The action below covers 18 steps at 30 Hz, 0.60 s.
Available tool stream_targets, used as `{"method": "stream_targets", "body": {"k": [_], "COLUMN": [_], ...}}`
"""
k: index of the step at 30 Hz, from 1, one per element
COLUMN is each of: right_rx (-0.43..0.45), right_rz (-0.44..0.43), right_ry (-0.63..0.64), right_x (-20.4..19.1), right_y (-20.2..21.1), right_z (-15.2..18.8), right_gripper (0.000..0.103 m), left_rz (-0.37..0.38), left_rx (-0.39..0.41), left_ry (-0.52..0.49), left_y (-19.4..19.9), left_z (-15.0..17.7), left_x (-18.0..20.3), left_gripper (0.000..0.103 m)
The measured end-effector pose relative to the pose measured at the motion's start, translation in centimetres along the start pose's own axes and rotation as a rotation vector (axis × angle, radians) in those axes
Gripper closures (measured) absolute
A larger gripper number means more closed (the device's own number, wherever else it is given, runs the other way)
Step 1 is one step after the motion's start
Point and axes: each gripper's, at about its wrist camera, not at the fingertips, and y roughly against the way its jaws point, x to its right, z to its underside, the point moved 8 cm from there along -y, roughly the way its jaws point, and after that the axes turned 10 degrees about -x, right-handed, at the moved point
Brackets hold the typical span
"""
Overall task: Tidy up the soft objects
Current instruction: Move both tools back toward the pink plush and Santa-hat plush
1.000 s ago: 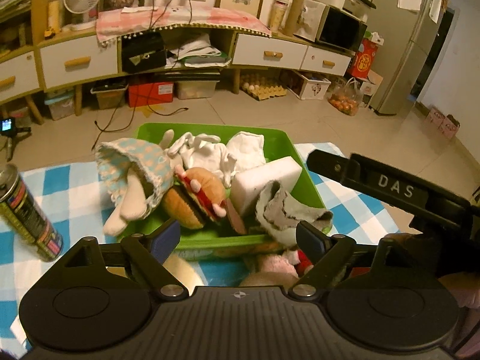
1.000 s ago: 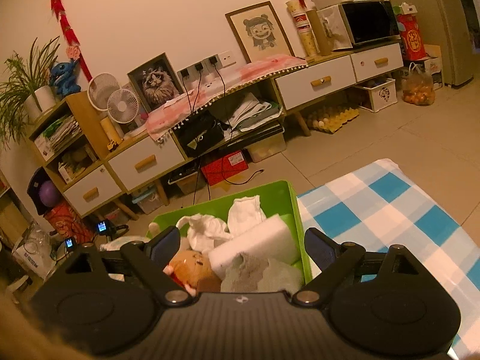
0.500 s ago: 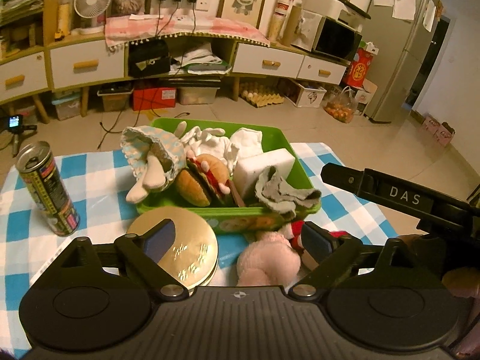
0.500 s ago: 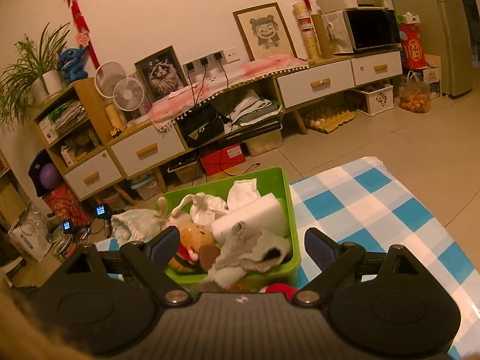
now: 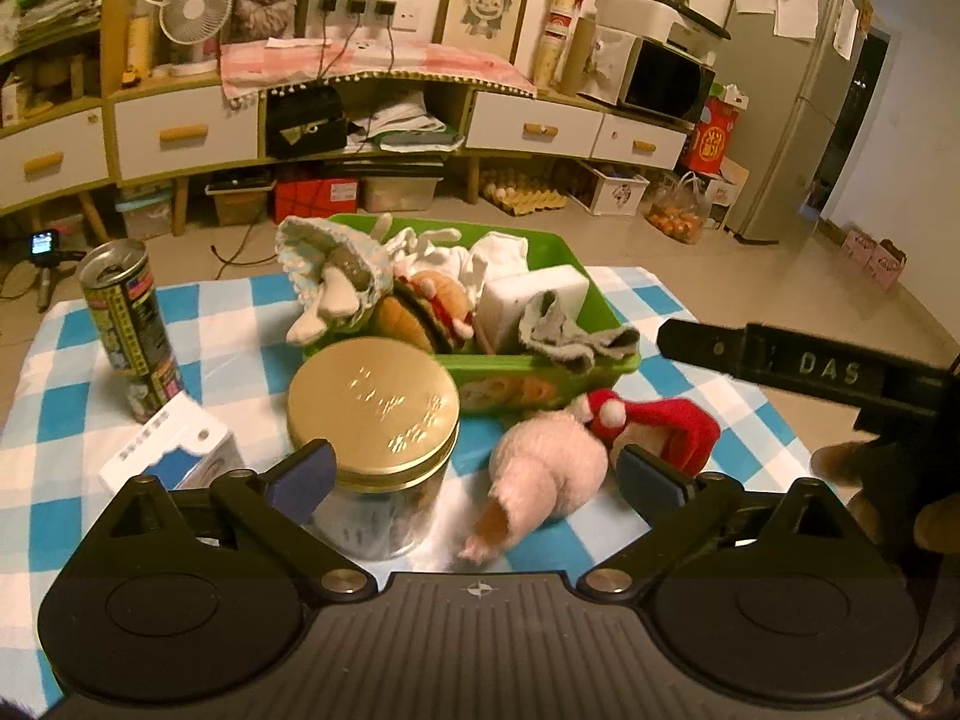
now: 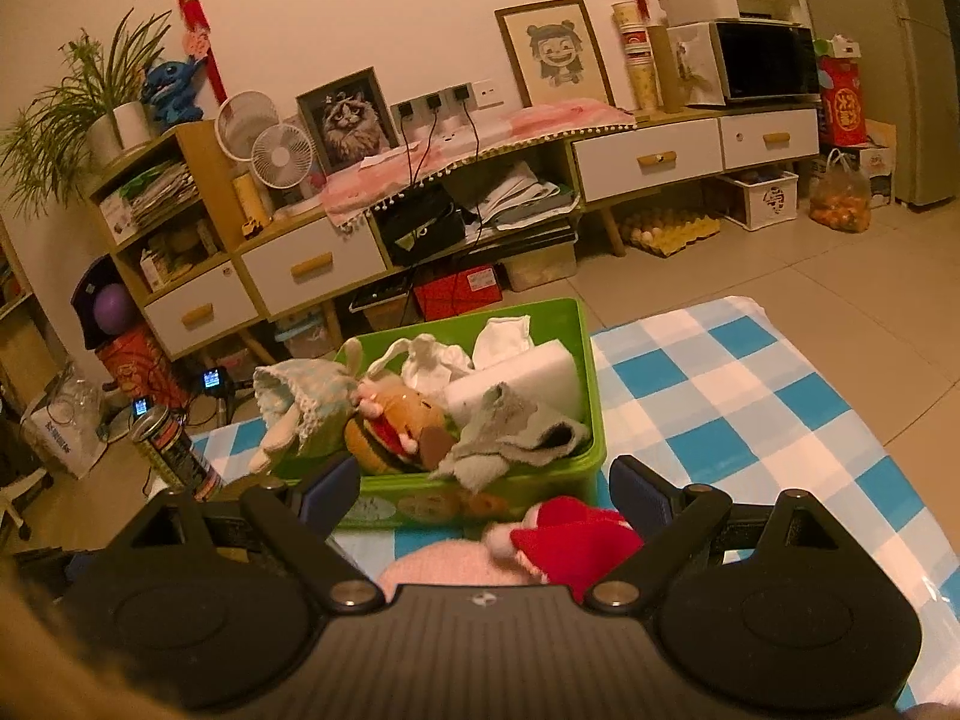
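Both grippers spread wide, holding nothing: pink plush (image 5: 549, 468) lies between the left gripper (image 5: 474, 474) fingers, beside the right gripper (image 6: 480, 489), outside the green bin (image 5: 591, 306).

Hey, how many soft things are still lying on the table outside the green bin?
1 that I can make out: the pink plush toy with a red hat, on the checkered cloth in front of the green bin, beside the gold-lidded jar. More may be hidden behind the grippers.

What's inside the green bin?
The green bin holds a burger plush, a white sponge block, a grey rag hanging over the rim, white cloths and a bunny in a knitted hat. Anything beneath the pile is covered.
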Motion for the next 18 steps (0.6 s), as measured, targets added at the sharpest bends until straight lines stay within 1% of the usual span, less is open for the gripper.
{"method": "stream_targets", "body": {"k": [4, 12, 14, 18], "right_rx": [-0.008, -0.013, -0.014, -0.036], "right_rz": [0.0, -0.034, -0.028, 0.01], "right_ry": [0.008, 0.037, 0.065, 0.109], "right_x": [-0.2, -0.1, 0.1, 0.2], "right_y": [0.6, 1.7, 1.9, 1.9], "right_z": [0.6, 2.6, 3.3, 4.9], "right_gripper": [0.06, 0.059, 0.059, 0.059], "left_rz": [-0.006, -0.02, -0.023, -0.021], "left_rx": [0.001, 0.018, 0.018, 0.005], "left_ry": [-0.005, 0.004, 0.007, -0.005], "left_y": [0.1, -0.2, -0.3, -0.6], "left_z": [1.3, 4.2, 4.6, 5.5], "left_x": [-0.5, -2.2, -2.6, -2.8], "left_gripper": [0.006, 0.005, 0.005, 0.005]}}
